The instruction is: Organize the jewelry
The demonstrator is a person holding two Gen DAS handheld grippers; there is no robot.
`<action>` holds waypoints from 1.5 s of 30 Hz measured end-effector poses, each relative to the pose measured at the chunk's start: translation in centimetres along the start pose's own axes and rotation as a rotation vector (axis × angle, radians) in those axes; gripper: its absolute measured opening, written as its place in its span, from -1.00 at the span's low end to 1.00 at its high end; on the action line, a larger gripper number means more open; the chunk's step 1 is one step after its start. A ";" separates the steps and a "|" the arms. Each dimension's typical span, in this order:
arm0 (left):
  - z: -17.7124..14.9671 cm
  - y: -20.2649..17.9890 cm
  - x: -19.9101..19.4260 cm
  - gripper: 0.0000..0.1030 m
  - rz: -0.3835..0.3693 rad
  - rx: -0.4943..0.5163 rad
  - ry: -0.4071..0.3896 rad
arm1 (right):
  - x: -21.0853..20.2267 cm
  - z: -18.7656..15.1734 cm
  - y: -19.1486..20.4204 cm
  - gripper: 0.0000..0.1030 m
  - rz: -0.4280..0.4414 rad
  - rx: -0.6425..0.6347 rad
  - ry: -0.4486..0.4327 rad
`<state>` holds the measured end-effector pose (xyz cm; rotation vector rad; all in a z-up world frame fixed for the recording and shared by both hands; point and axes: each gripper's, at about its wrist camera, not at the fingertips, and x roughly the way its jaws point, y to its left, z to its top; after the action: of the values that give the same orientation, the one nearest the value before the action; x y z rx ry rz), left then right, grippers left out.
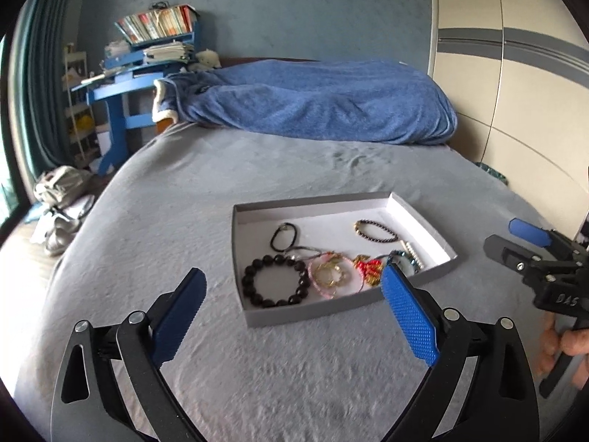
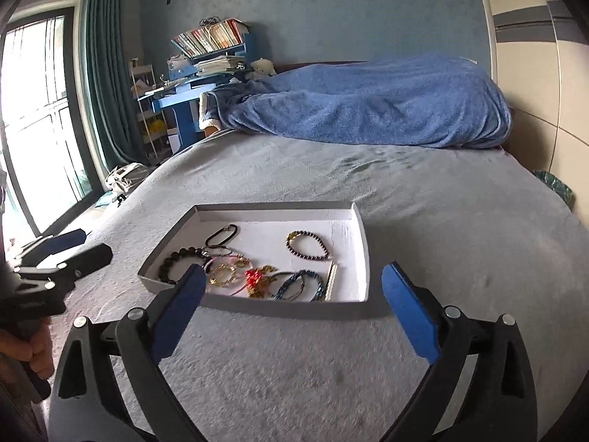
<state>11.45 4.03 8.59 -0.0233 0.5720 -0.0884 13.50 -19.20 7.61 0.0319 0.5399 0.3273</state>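
Note:
A shallow grey box (image 1: 305, 315) (image 2: 362, 243) lies on the grey bed and holds several bracelets. A large black bead bracelet (image 1: 274, 280) (image 2: 176, 261) is at its near left. A thin black cord bracelet (image 1: 283, 237) (image 2: 221, 235), a dark purple bead bracelet (image 1: 375, 230) (image 2: 307, 245), pink and gold pieces (image 1: 329, 274) (image 2: 224, 272), a red charm (image 1: 368, 267) (image 2: 254, 276) and blue bracelets (image 2: 300, 285) lie beside it. My left gripper (image 1: 294, 287) is open and empty just before the box. My right gripper (image 2: 294, 283) is open and empty, near the box's front edge.
A blue blanket (image 1: 313, 103) (image 2: 368, 107) is heaped at the bed's far end. A blue desk with books (image 1: 147, 55) (image 2: 206, 66) stands at the back left. A wardrobe (image 1: 515, 73) runs along the right. A window (image 2: 36, 110) is on the left.

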 end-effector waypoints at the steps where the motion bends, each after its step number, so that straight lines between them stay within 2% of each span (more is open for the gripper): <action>1: -0.4 -0.1 -0.2 0.85 0.009 0.002 -0.005 | -0.3 -0.2 0.2 0.86 -0.003 -0.005 -0.007; 6: -2.0 -0.1 -1.3 0.85 0.021 -0.031 -0.024 | -1.5 -2.2 0.8 0.89 -0.003 -0.013 -0.051; 12: -4.8 -1.7 -2.3 0.86 0.016 -0.037 -0.046 | -1.6 -5.0 1.7 0.89 -0.030 -0.039 -0.054; 20: -7.3 -2.9 -2.1 0.88 0.094 -0.012 -0.100 | -1.2 -7.4 2.2 0.89 -0.051 -0.061 -0.054; 45: -8.3 -3.0 -2.0 0.90 0.105 0.002 -0.112 | -1.4 -7.6 2.2 0.89 -0.046 -0.050 -0.061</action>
<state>5.05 1.23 2.87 0.0040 0.4604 0.0146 7.87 -18.00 2.06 -0.0192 0.4709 0.2937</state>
